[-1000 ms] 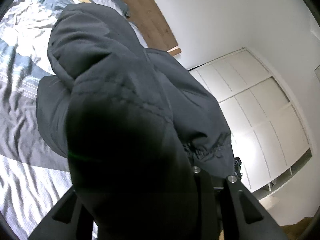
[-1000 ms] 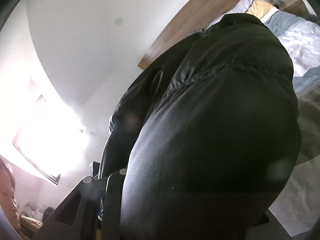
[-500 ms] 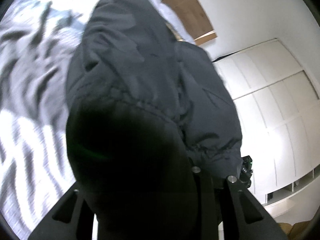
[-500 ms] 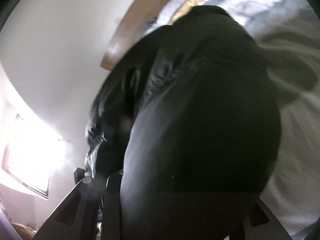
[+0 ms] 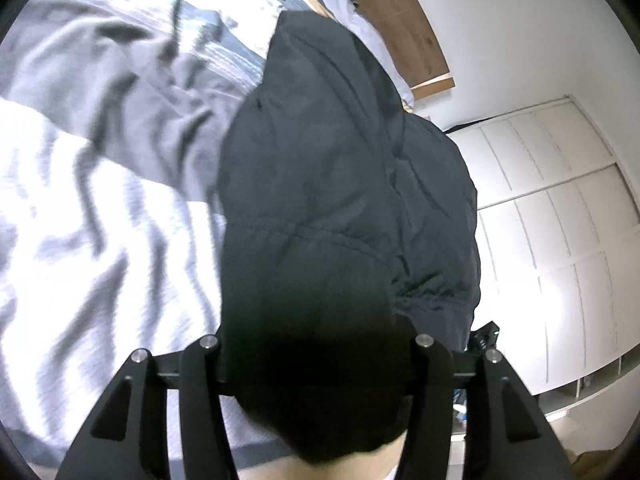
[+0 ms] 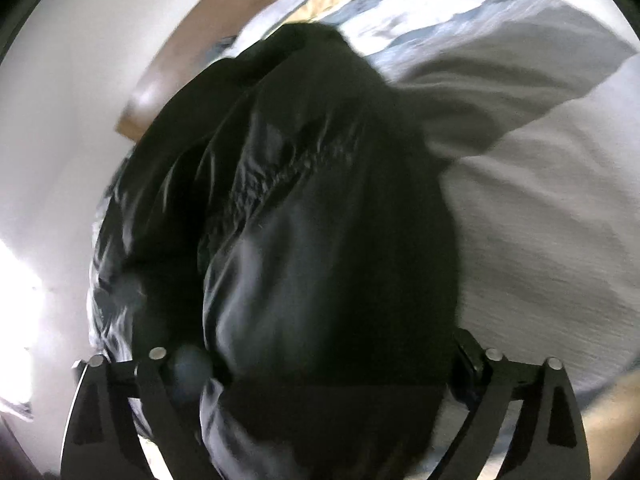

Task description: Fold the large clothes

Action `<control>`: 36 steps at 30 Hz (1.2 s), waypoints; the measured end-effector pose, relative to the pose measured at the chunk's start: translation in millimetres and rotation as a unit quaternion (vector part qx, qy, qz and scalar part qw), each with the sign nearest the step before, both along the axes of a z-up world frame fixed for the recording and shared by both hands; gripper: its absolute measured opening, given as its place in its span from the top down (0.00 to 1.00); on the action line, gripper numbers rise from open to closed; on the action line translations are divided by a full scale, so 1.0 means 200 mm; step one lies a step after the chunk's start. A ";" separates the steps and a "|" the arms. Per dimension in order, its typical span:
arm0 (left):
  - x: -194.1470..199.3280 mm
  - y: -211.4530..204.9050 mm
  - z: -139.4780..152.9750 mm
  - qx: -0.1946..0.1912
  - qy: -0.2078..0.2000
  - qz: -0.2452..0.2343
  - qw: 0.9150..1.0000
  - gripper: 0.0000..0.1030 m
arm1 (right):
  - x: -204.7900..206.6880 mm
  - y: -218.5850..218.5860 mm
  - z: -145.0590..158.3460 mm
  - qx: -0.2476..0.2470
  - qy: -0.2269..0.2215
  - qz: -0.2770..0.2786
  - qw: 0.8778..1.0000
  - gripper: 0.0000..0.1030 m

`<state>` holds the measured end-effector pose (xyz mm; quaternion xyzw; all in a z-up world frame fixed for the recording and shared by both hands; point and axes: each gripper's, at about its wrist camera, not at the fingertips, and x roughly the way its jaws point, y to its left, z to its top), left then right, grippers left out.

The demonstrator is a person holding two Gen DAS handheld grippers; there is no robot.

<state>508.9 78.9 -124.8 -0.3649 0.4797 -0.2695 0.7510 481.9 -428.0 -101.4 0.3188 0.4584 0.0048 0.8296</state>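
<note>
A: Okay, biggest first: bed [image 5: 92, 216] with rumpled grey-white duvet fills the left of the left wrist view and the right side of the right wrist view. White wardrobe [image 5: 560, 240] at right, wooden headboard [image 5: 400, 20] at top.

B: And the garment?

A: Dark puffy jacket [image 5: 340, 200], bunched up, covers the center of both views and runs from the jaws up toward the headboard. Looks like it is resting on the duvet, but I cannot tell how much of it is down.

B: Tools?

A: 2 of them. Left gripper [image 5: 316, 360]: jaws have just been opening, about half apart, jacket fabric between them, and I cannot tell if the pads press on it. Right gripper [image 6: 312, 360]: jaws have just been opening too, spread wide, looks released, cloth lying loose in the gap.

B: Risks?

A: My guess: slick puffy fabric springs back, so the fold may pop open once both jaws let go. If the left one snags the cloth while pulling away, it could drag the jacket crooked or off the bed edge at the bottom of frame. Heavy blur, low confidence.
</note>
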 end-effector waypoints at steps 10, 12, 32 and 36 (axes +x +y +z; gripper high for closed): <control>-0.21 0.22 0.32 0.090 -0.033 0.014 0.995 0.51 | -0.33 -0.12 0.33 -0.089 0.028 -0.087 0.992 0.03; -0.25 0.19 0.39 0.119 -0.049 0.013 0.992 0.51 | -0.42 -0.08 0.40 -0.104 0.030 -0.091 0.990 0.03; -0.81 -0.50 0.64 0.373 -0.124 -0.039 0.919 0.34 | -0.83 0.63 0.65 -0.281 0.015 0.013 0.960 0.01; -0.89 -0.59 0.64 0.385 -0.112 -0.015 0.916 0.34 | -0.91 0.70 0.64 -0.286 0.011 0.052 0.957 0.01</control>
